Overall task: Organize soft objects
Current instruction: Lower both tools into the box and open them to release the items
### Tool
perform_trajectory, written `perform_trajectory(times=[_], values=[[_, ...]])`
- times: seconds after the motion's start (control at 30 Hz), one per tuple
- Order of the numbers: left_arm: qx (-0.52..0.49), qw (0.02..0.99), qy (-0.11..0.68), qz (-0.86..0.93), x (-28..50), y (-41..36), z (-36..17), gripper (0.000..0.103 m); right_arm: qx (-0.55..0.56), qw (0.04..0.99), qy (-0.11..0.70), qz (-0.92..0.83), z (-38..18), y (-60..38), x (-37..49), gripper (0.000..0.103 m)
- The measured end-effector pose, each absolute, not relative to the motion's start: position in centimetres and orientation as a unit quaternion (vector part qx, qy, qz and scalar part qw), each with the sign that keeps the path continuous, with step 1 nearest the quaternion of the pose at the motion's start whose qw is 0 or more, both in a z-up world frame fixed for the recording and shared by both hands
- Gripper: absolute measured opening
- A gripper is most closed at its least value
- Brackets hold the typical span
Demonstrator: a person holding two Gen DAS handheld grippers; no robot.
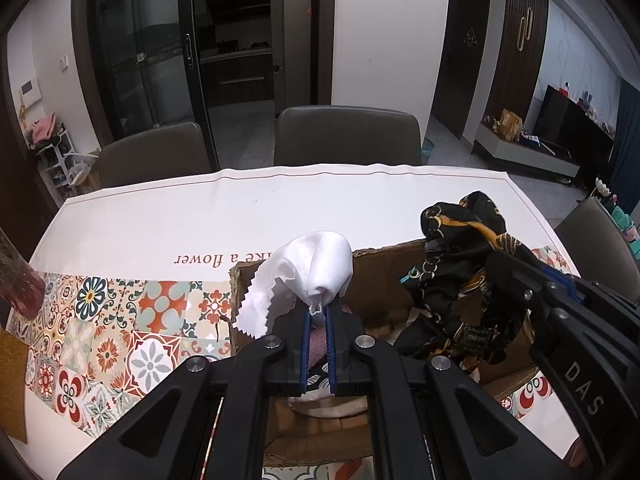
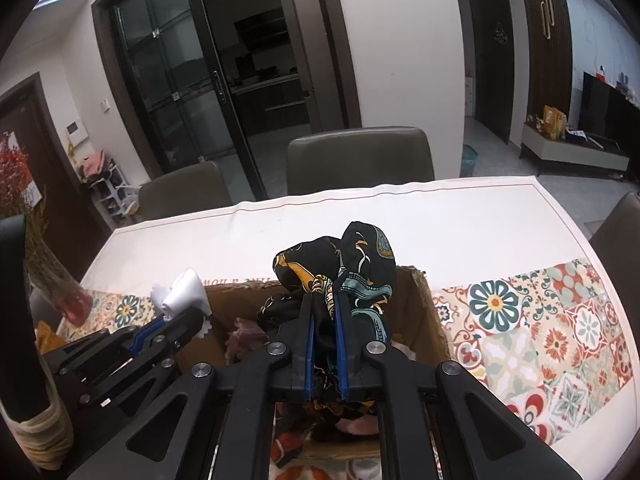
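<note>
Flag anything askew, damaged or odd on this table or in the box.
The cardboard box has a ragged, torn-looking far rim. Otherwise nothing stands out: the white cloth and black patterned scarf are held above it.

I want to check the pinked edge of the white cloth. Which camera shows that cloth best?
The left wrist view: the white cloth sits centred, zigzag edge clear. The right wrist view shows it small at the left.

Our left gripper (image 1: 319, 312) pinches a bunched white cloth (image 1: 320, 264), its zigzag-cut edge hanging left over the cardboard box (image 1: 384, 276). Our right gripper (image 1: 494, 270) enters from the right, clamped on a black scarf with gold chain print (image 1: 460, 264) above the same box. Patterned tablecloth (image 1: 120, 320) beneath.
</note>
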State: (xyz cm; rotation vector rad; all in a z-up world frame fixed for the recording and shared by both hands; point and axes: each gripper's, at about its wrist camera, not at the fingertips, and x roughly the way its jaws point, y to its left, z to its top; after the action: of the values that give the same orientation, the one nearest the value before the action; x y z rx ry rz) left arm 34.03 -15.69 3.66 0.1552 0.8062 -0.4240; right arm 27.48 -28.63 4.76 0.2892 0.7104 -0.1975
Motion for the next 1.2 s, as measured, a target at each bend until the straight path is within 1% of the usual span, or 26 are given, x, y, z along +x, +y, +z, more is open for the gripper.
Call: perform_trajectory(times=[0.33, 0.4, 0.43, 0.47, 0.53, 0.57, 0.63, 0.67, 0.7, 0.73, 0.77, 0.83, 0.87, 1.0, 1.07, 1.1, 1.17, 1.2], values=[[0.075, 0.886, 0.407, -0.209, 34.0, -15.7, 2.4, 0.010, 0.138, 0.916, 0.364, -0.094, 3.8, -28.3, 27.7, 0.012], [0.074, 0.884, 0.413, -0.208, 34.1, -15.7, 1.9, 0.013, 0.136, 0.916, 0.366, -0.094, 3.7, -28.3, 27.6, 0.012], [0.073, 0.883, 0.414, -0.207, 34.1, -15.6, 1.8, 0.017, 0.136, 0.915, 0.367, -0.095, 3.7, -28.3, 27.5, 0.013], [0.072, 0.883, 0.415, -0.206, 34.1, -15.5, 1.7, 0.023, 0.136, 0.915, 0.367, -0.095, 3.7, -28.3, 27.5, 0.013], [0.074, 0.884, 0.414, -0.203, 34.0, -15.5, 1.8, 0.031, 0.137, 0.915, 0.368, -0.097, 3.7, -28.5, 27.4, 0.018], [0.075, 0.886, 0.411, -0.200, 33.9, -15.5, 1.9, 0.032, 0.139, 0.915, 0.366, -0.101, 3.8, -28.6, 27.3, 0.019], [0.078, 0.890, 0.404, -0.196, 33.7, -15.4, 2.2, 0.035, 0.138, 0.916, 0.361, -0.109, 4.0, -28.8, 27.1, 0.032], [0.080, 0.892, 0.401, -0.192, 33.7, -15.4, 2.2, 0.038, 0.136, 0.917, 0.357, -0.112, 4.1, -28.8, 27.0, 0.036], [0.081, 0.892, 0.401, -0.192, 33.7, -15.4, 2.3, 0.041, 0.134, 0.918, 0.355, -0.114, 4.3, -28.8, 26.9, 0.045], [0.080, 0.892, 0.402, -0.191, 33.6, -15.4, 2.2, 0.046, 0.134, 0.919, 0.353, -0.115, 4.3, -28.7, 26.8, 0.052], [0.080, 0.892, 0.402, -0.190, 33.6, -15.3, 2.2, 0.050, 0.134, 0.919, 0.351, -0.117, 4.4, -28.7, 26.7, 0.055], [0.080, 0.893, 0.402, -0.186, 33.5, -15.2, 2.1, 0.055, 0.135, 0.920, 0.348, -0.121, 4.5, -28.8, 26.6, 0.065], [0.079, 0.893, 0.402, -0.185, 33.5, -15.1, 2.1, 0.058, 0.136, 0.920, 0.348, -0.122, 4.6, -28.9, 26.6, 0.067], [0.081, 0.895, 0.400, -0.181, 33.4, -15.0, 2.2, 0.061, 0.141, 0.917, 0.352, -0.126, 4.4, -29.2, 26.6, 0.073], [0.084, 0.896, 0.396, -0.180, 33.2, -15.1, 2.4, 0.070, 0.144, 0.916, 0.353, -0.127, 4.3, -29.4, 26.6, 0.075], [0.083, 0.897, 0.396, -0.180, 33.2, -15.2, 2.5, 0.072, 0.145, 0.916, 0.352, -0.129, 4.3, -29.4, 26.5, 0.076], [0.082, 0.898, 0.393, -0.179, 33.1, -15.1, 2.6, 0.082, 0.146, 0.915, 0.352, -0.131, 4.4, -29.5, 26.4, 0.078], [0.081, 0.899, 0.392, -0.177, 33.0, -15.0, 2.6, 0.084, 0.146, 0.915, 0.352, -0.133, 4.4, -29.5, 26.3, 0.078]])
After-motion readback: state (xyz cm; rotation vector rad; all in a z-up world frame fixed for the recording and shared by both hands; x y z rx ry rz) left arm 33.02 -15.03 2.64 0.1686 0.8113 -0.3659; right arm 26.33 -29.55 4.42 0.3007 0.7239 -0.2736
